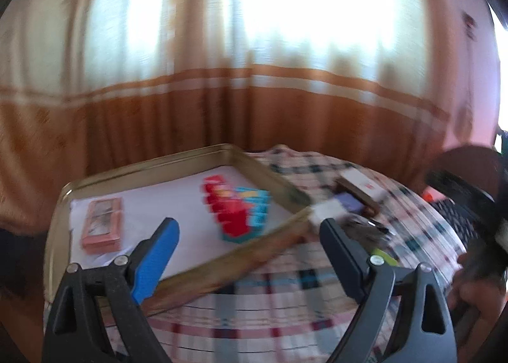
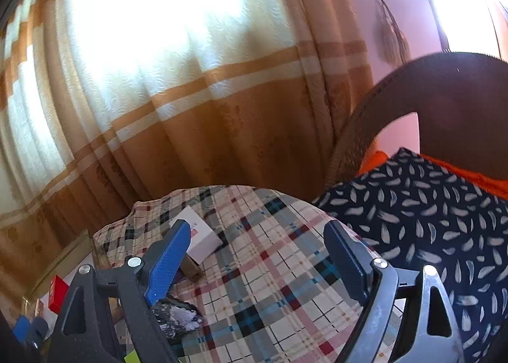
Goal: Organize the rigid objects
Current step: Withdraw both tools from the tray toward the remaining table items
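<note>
Both my grippers, left (image 1: 247, 236) and right (image 2: 257, 242), gape wide, empty. Loose white box (image 2: 198, 236) lies on the checked cloth (image 2: 270, 283), just beside the gold tin (image 1: 143, 172). Best slow down, square the jaws to its sides before closing. Print on every box too blurred to read.

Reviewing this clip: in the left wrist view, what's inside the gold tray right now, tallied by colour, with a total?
In the tray:
Pink box: 1
Red and teal box: 1
Total: 2
The picture is blurred, so the red and teal box might be a stack. The boxes still out on the plaid cloth are not counted.
</note>
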### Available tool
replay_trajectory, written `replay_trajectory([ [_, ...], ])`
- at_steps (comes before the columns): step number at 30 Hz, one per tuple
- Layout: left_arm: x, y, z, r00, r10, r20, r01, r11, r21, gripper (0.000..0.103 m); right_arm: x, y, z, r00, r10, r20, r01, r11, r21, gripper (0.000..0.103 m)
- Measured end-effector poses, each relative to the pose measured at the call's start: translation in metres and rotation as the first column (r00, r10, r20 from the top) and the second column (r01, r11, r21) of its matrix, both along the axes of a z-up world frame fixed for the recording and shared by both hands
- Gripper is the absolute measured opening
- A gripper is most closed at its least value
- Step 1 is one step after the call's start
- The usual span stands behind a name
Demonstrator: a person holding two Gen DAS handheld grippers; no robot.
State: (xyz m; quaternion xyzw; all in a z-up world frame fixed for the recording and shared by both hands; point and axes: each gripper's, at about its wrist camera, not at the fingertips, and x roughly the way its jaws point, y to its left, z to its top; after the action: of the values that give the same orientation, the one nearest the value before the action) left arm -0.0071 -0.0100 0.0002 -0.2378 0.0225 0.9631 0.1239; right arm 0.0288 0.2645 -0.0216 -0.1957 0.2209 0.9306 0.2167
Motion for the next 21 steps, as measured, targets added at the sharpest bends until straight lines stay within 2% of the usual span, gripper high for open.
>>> replay_trajectory([
  [4,0.005,0.024,-0.002,0.991,-0.126,0.032,0.127,0.992,-0.015,0.092,0.001,0.005,-0.003,1.0,-0.005,0.001,0.005,1.0,-0.028,0.087],
  [7,0.004,0.036,-0.006,0.979,-0.186,0.083,0.188,0.982,-0.012,0.092,0.002,0.007,-0.004,1.0,-0.004,0.0,0.004,0.999,-0.041,0.087],
  [14,0.004,0.063,-0.015,0.952,-0.268,0.149,0.279,0.958,-0.065,0.092,0.002,0.01,-0.007,1.0,0.013,0.006,-0.013,0.997,-0.074,0.087],
  [18,0.003,0.08,-0.022,0.931,-0.31,0.193,0.333,0.938,-0.1,0.092,-0.004,0.011,-0.011,0.995,0.094,0.023,-0.09,0.989,-0.115,0.087],
  [21,0.003,0.092,-0.027,0.927,-0.312,0.209,0.345,0.928,-0.141,0.092,-0.012,0.011,-0.012,0.985,0.167,0.05,-0.158,0.977,-0.145,0.087],
])
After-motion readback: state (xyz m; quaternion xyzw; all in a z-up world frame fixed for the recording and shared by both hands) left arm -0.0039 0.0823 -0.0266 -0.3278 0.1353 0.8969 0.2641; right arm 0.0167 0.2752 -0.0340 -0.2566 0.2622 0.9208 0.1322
